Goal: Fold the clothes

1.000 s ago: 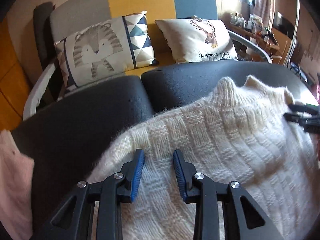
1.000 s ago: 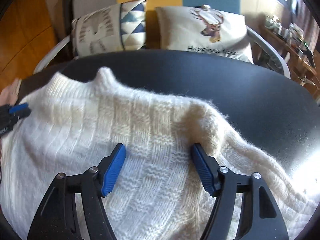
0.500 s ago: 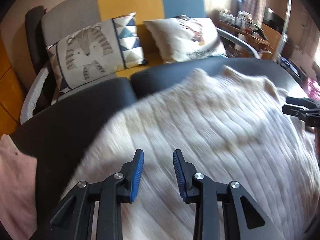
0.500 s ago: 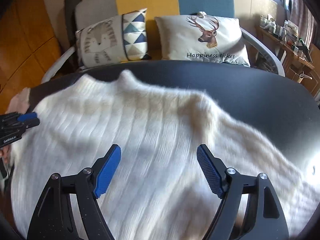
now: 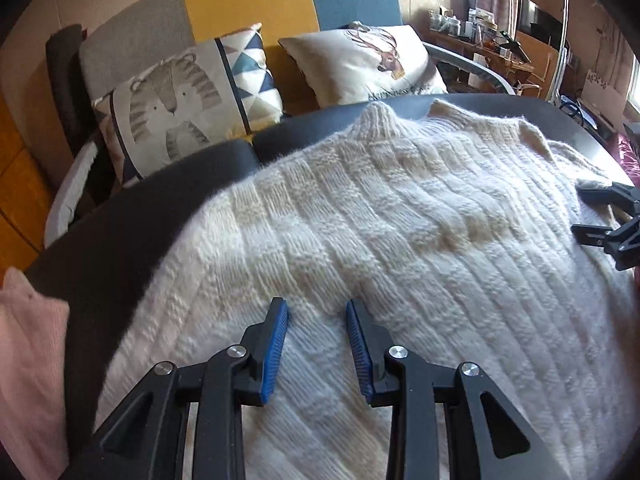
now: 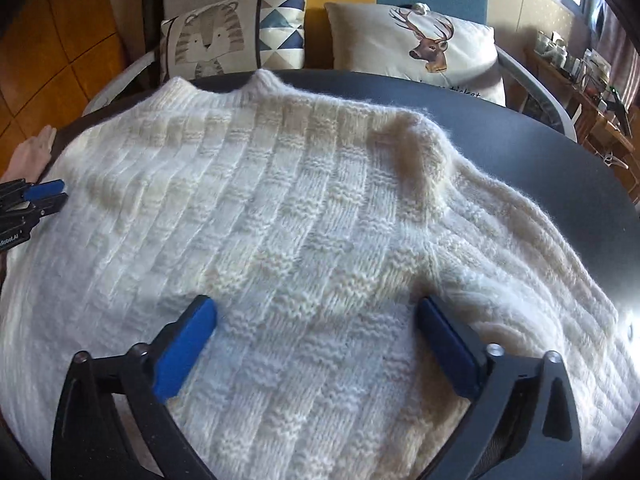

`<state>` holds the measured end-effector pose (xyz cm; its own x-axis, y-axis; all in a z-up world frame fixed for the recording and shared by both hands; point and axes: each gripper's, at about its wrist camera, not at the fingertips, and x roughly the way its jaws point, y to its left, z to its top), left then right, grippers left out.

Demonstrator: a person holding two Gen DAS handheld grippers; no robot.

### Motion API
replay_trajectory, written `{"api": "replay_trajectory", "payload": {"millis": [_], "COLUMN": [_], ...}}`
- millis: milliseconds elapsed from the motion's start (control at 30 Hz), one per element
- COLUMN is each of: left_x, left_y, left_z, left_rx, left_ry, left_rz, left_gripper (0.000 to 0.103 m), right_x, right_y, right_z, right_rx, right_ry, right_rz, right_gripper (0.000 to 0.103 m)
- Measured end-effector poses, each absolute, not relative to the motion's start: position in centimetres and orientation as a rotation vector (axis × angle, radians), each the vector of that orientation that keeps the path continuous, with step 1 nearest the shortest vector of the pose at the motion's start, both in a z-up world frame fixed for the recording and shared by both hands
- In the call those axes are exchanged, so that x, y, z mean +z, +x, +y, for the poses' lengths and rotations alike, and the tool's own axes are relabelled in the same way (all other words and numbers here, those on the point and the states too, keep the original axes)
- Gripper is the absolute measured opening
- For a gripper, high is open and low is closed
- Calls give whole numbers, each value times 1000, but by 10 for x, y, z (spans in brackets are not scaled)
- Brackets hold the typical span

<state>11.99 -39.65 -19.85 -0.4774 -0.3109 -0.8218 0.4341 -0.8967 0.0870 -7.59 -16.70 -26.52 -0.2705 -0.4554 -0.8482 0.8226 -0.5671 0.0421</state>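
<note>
A cream knitted sweater lies spread on the black table, its collar toward the sofa. My left gripper hovers over the sweater's near left part; its blue pads stand a little apart with only flat knit showing beneath the gap. Over the near right part of the sweater, my right gripper has its jaws opening wide, nothing pinched between them. One sleeve trails off to the right. Each gripper shows at the other view's edge: the right gripper and the left gripper.
A pink garment lies at the table's left edge. Behind the table stands a sofa with a tiger cushion and a deer cushion. Bare black tabletop shows at the far right, and cluttered shelves stand beyond.
The right gripper's jaws have spread much wider. Both grippers have shifted a little over the sweater, so more of its body and collar fills the left wrist view.
</note>
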Motion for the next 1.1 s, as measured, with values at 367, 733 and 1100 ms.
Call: {"api": "replay_trajectory", "payload": {"millis": [367,733,1100], "left_x": [-196,-172,-184], "left_y": [93,179,213], "left_z": [-433,-345,-334], "left_rx": [-2393,-2401,-2351], "left_ry": [1270,1338,1310], "left_rz": [161,407,305], "left_gripper": [32,32,33], "right_x": [-259,-227,-241], "right_y": [-104,6,1], "right_z": [-189,-99,6], "right_rx": [-1970,-1905,-2124], "right_ry": [1107,1026,1151], "right_rz": [530,549,406], "right_gripper": [103,103,103]}}
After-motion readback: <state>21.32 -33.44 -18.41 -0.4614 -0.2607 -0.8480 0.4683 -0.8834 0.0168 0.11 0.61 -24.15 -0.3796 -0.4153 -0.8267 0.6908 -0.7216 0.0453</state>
